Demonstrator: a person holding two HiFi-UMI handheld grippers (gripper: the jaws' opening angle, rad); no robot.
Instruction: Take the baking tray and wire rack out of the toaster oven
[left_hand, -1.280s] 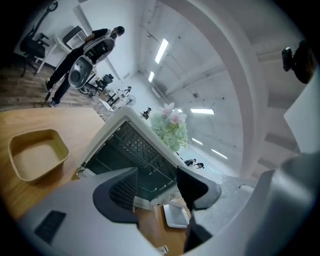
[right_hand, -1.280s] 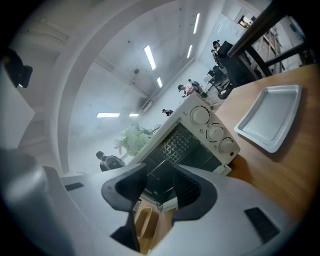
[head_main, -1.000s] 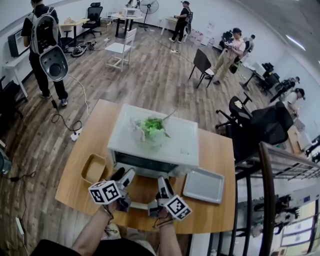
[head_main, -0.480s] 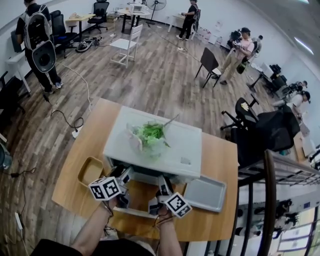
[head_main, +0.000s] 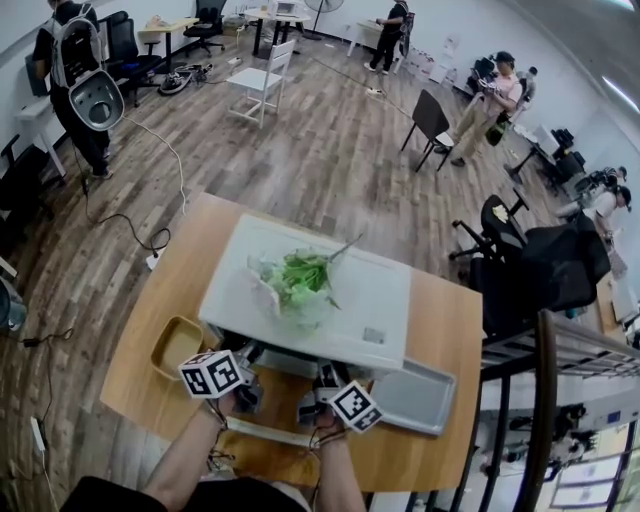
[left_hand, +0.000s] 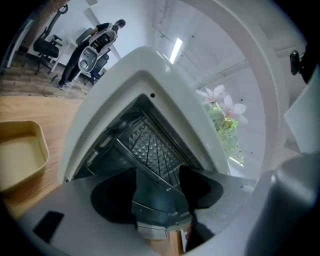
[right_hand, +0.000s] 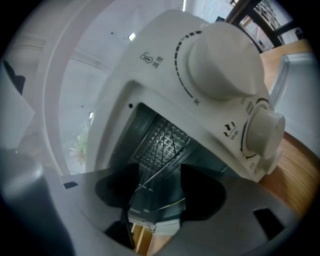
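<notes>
The baking tray (head_main: 415, 395) is out on the bench (head_main: 150, 300) beside the toaster oven (head_main: 370, 290), the wire rack (right_hand: 167, 145) still inside; my left claw (left_hand: 157, 180) gapes empty, and my right claw (right_hand: 159, 175), its jaws just narrowing slightly, has nothing between them.

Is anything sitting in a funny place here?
Yes. A bunch of flowers sits on top of the toaster oven, an odd spot since its roof could get hot. Nothing looks spilled or broken.

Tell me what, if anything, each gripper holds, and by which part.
Nothing is held. The left gripper and right gripper are open at the toaster oven; the right one's jaws have just been closing, with the wire rack ahead, not between them.
</notes>
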